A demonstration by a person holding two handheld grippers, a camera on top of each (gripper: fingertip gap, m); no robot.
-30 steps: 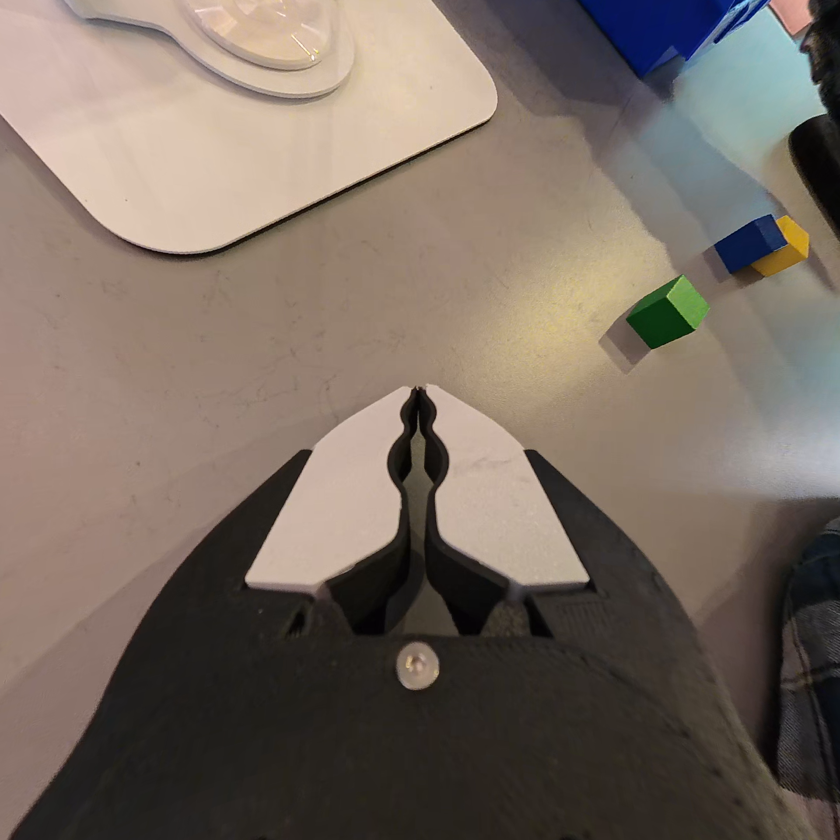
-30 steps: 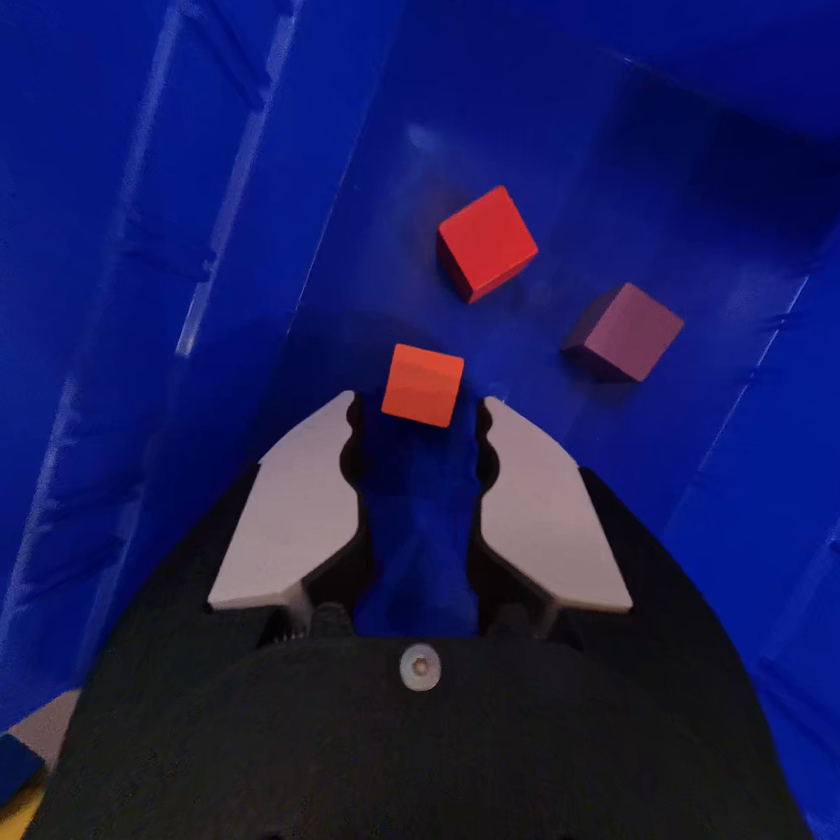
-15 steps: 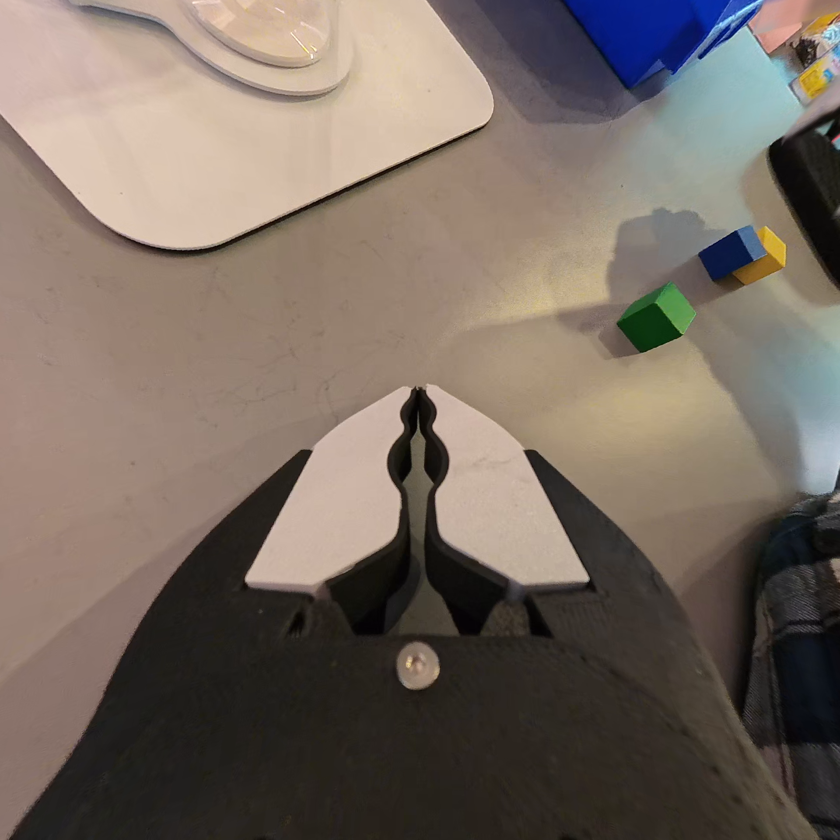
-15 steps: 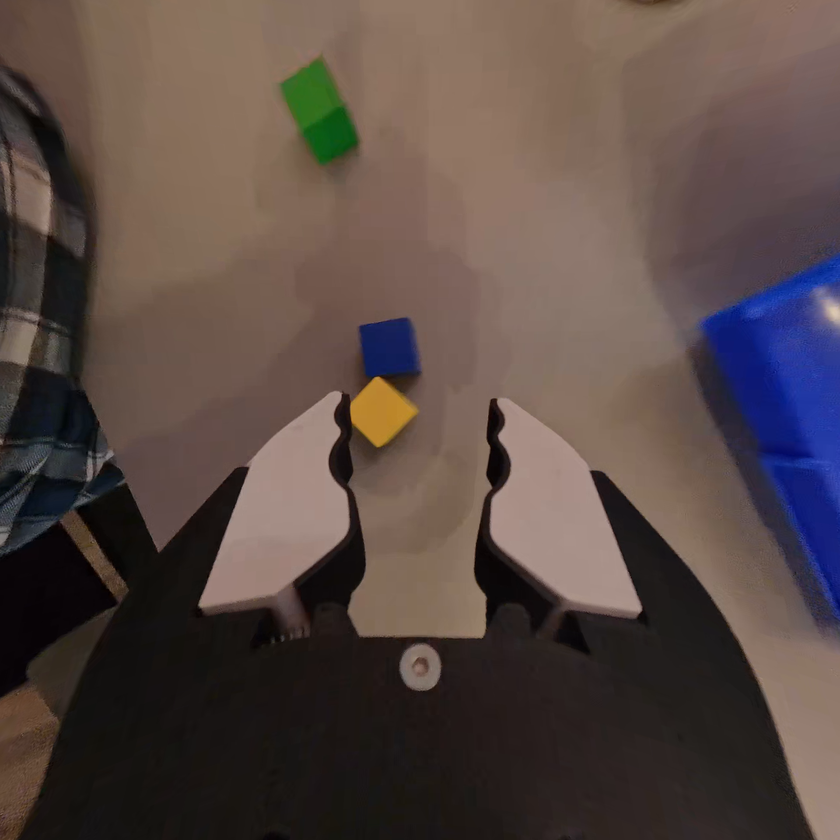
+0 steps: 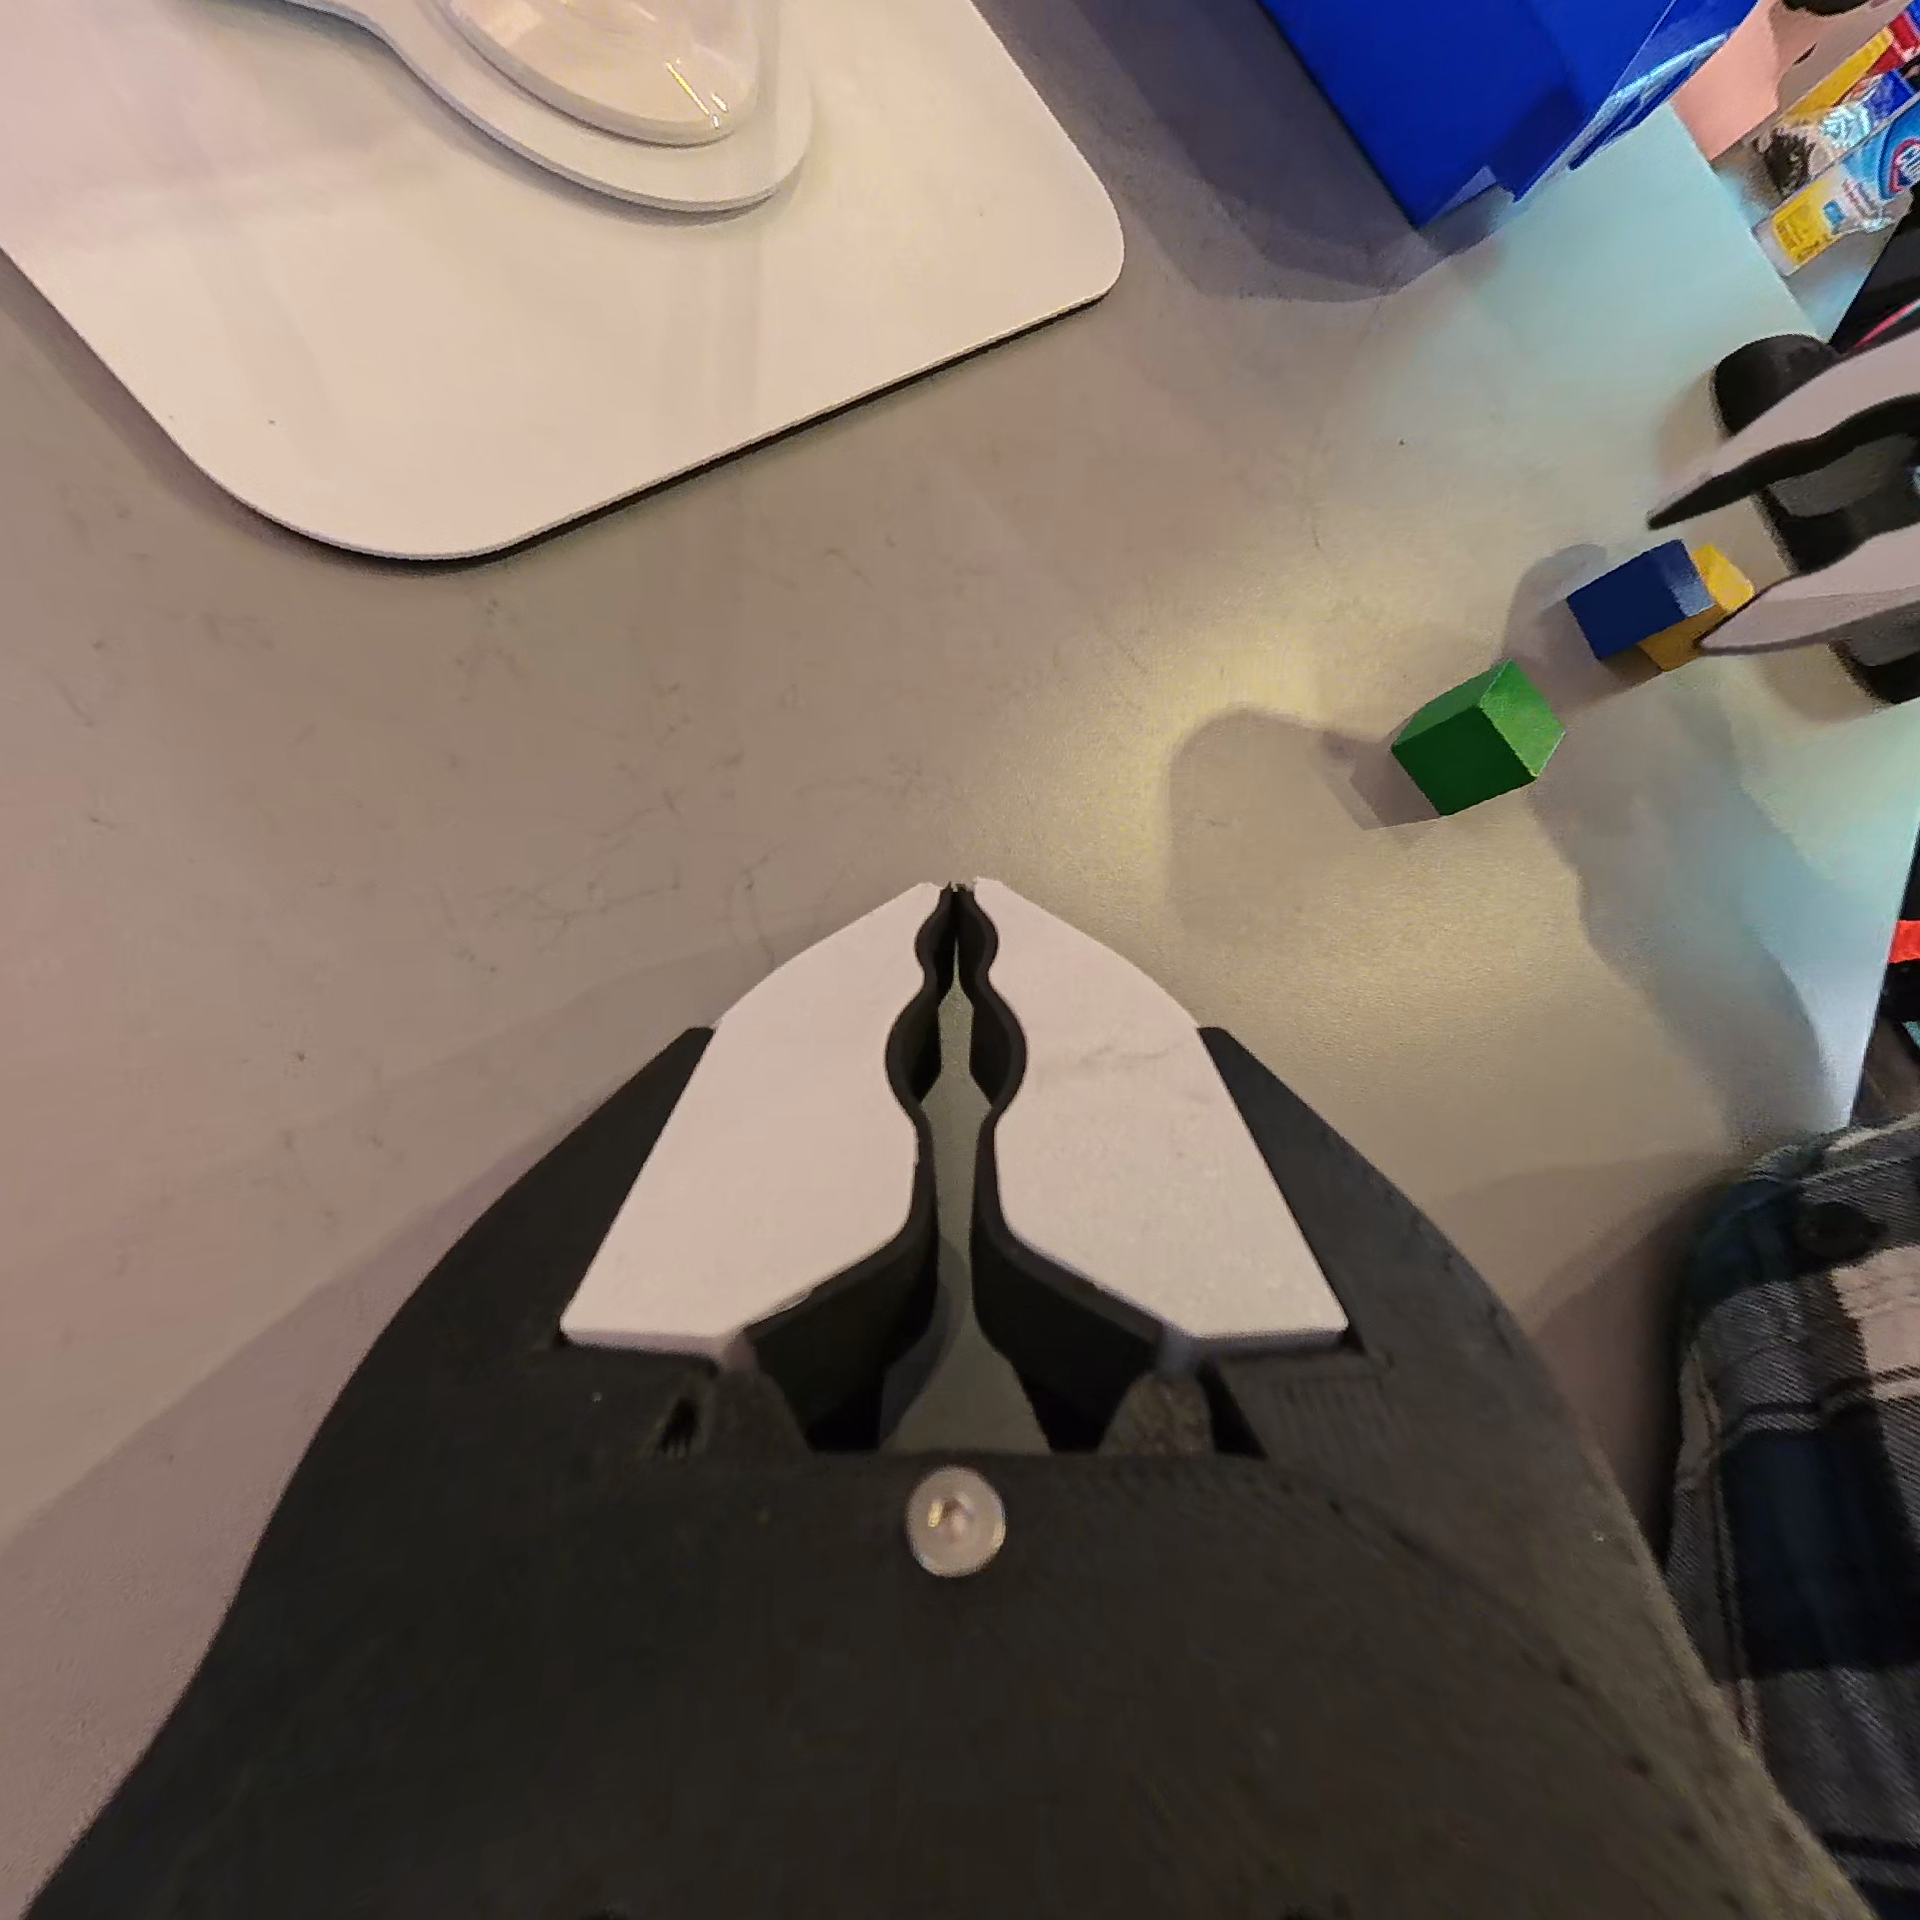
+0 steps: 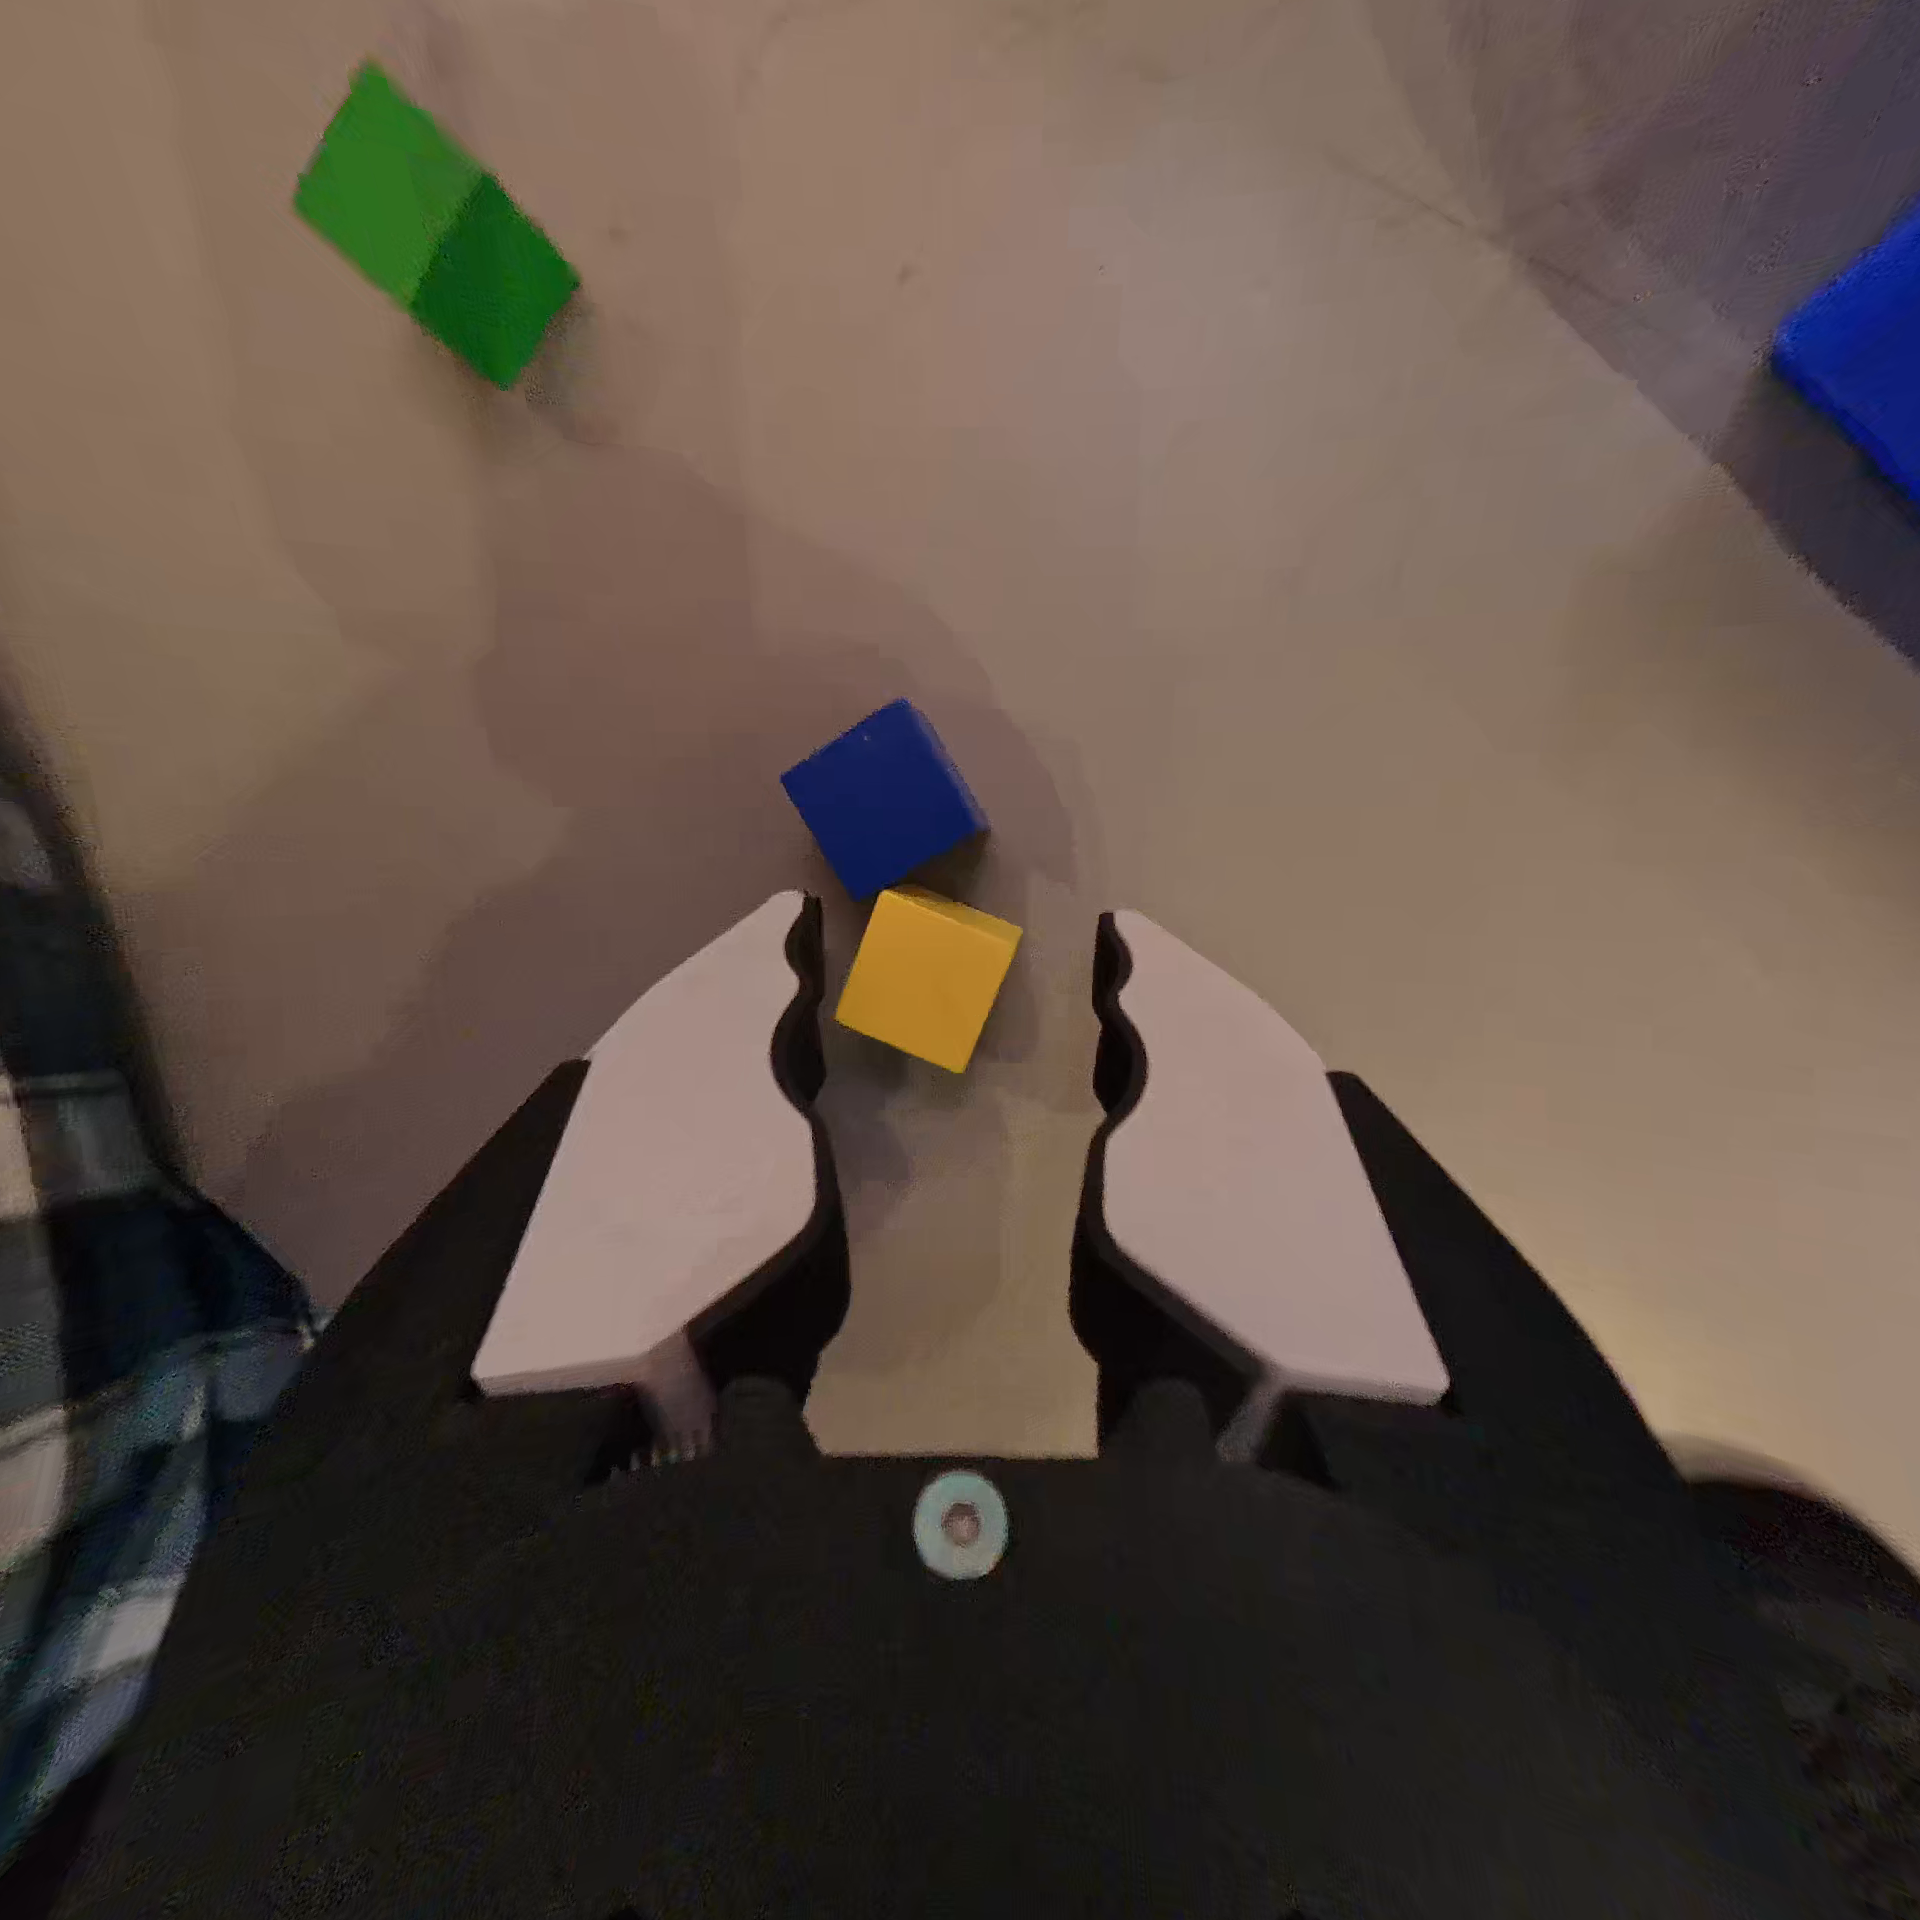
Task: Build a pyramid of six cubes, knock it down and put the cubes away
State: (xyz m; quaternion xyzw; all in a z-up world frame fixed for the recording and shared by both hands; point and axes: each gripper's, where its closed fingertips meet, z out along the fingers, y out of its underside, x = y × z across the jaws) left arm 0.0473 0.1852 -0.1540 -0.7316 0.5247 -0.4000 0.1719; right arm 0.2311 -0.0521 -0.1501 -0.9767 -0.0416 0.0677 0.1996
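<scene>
Grey table (image 5: 727, 675), blue bin (image 5: 1455, 94) at the far edge. Right tongs (image 6: 956, 914) spread wide around the yellow cube (image 6: 925, 977), pads clear of it; blue cube (image 6: 883, 795) touching it, green cube (image 6: 436, 223) apart. Left tongs (image 5: 956, 888) pinched together, holding nothing.

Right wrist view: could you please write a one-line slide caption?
Open right gripper straddles small yellow wooden cube touching blue cube; green cube lies apart on grey table.
</scene>
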